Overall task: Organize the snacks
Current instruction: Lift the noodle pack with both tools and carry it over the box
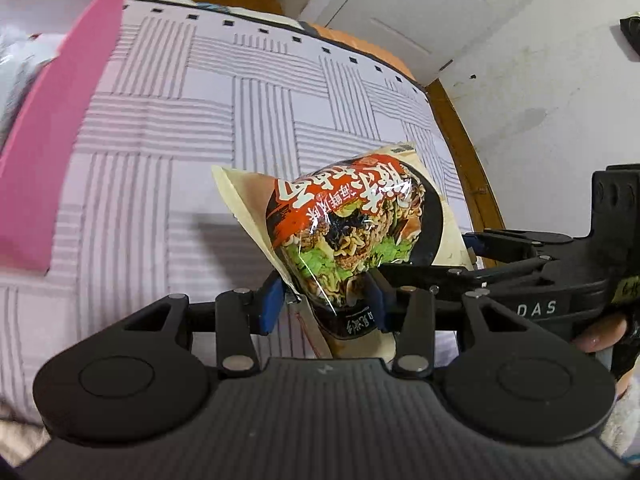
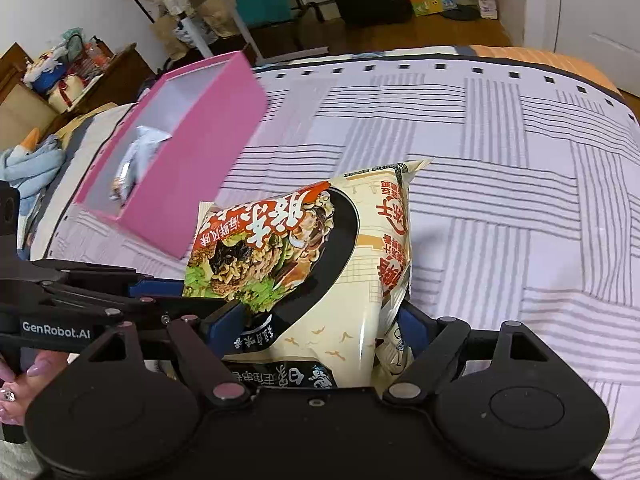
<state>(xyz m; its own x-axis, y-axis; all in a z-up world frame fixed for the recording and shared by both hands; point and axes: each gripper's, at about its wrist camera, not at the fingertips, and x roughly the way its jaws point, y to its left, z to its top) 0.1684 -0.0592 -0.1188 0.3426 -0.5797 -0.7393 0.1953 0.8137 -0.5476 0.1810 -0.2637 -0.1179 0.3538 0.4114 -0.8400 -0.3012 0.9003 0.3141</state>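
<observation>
The left tongs were clenched on the lower end of the noodle packet, blue pads pinching the crumpled film near its bottom seam. The right tongs were likewise clamped on the same noodle packet, their pads pressing in from either side of its lower body. The packet was thus held by both tools at once, raised clear above the bed and tilted, its top seam pointing away from the cameras.

Risks noted:
- Both grips sat on slick, air-filled film. If either hand pulled against the other, the packet would likely slide out or the seam would strain.
- The contents appeared to be a brittle noodle block; excess squeeze could crush it.
- Release order mattered. Opening one pair before the other had a firm hold would probably let the packet swing or drop onto the bed.
- The pink box stood off to the left on the bed, well apart from the packet, with a pale wrapped item already inside. That item's exact footprint could not be judged, so the packet might land on it or catch the box wall if lowered at a tilt.
</observation>
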